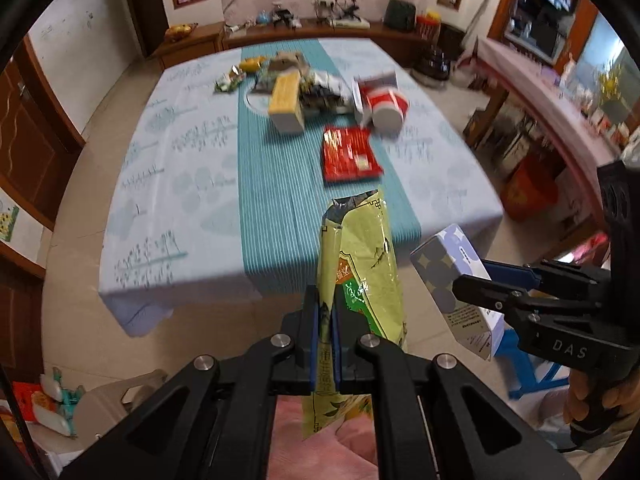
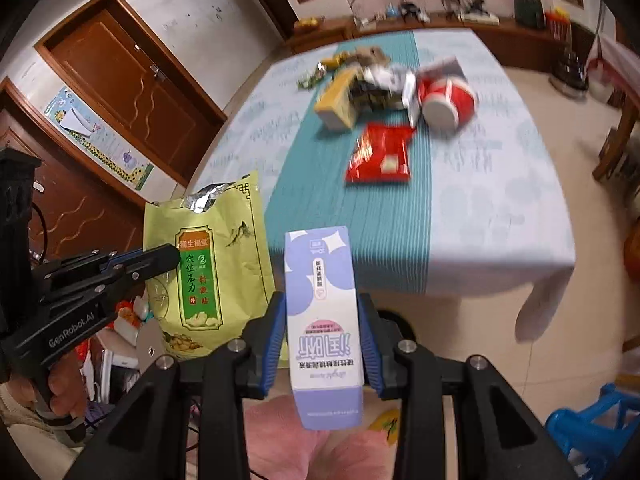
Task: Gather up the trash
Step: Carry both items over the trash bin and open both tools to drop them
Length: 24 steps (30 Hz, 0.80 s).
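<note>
Clamped flat in the left gripper, the green pouch is held off the table, long axis upright. A lilac carton is gripped across its width by the right gripper, jaws part open. Farther off, remaining trash lies on the table: red packet, red cup, yellow box.

Black angular grippers — silver screws, blue-padded fingers, white "GenRobot.AI" and "DAS" lettering.

Yellow-green pouch, lilac-white box, red packet, teal-striped tablecloth
</note>
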Tool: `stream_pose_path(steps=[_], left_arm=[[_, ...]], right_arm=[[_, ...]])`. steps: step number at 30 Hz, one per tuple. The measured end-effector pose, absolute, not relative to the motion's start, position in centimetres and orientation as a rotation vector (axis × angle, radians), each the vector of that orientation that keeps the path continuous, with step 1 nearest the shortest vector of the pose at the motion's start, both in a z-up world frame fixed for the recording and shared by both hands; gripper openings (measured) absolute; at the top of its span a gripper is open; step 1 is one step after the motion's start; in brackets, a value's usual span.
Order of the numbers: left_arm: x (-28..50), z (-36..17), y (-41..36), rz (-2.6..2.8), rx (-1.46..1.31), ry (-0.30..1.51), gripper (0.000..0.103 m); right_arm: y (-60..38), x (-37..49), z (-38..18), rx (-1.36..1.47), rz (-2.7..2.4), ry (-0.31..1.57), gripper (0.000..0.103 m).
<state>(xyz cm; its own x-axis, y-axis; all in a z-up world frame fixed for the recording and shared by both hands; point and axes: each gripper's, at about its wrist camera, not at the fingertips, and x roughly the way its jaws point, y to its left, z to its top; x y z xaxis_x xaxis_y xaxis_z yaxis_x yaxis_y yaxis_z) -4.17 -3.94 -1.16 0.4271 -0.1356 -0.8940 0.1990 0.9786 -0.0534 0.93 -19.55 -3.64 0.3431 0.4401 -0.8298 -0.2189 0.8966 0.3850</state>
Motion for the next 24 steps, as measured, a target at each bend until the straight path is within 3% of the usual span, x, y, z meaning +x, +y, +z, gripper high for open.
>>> stream_pose_path(steps=[9,22,24], left_arm=[[-4.8,-10.0,-5.6,-0.224,0.108,1.233,0.003],[-1.5,-34.8,-4.5,-0.196,0.03,1.371,0.004],[-1.0,-38.3,-4.7,-0.201,0.048,1.373,0.008]], right_arm=[[-19.6,-0.5,-13.3,0.305,0.362,1.291,0.035],[-18.3,0.6,-36.4,0.39,0.157,1.44,0.035],[-18.3,1.0,-39.9,0.406,0.117,1.447,0.036]])
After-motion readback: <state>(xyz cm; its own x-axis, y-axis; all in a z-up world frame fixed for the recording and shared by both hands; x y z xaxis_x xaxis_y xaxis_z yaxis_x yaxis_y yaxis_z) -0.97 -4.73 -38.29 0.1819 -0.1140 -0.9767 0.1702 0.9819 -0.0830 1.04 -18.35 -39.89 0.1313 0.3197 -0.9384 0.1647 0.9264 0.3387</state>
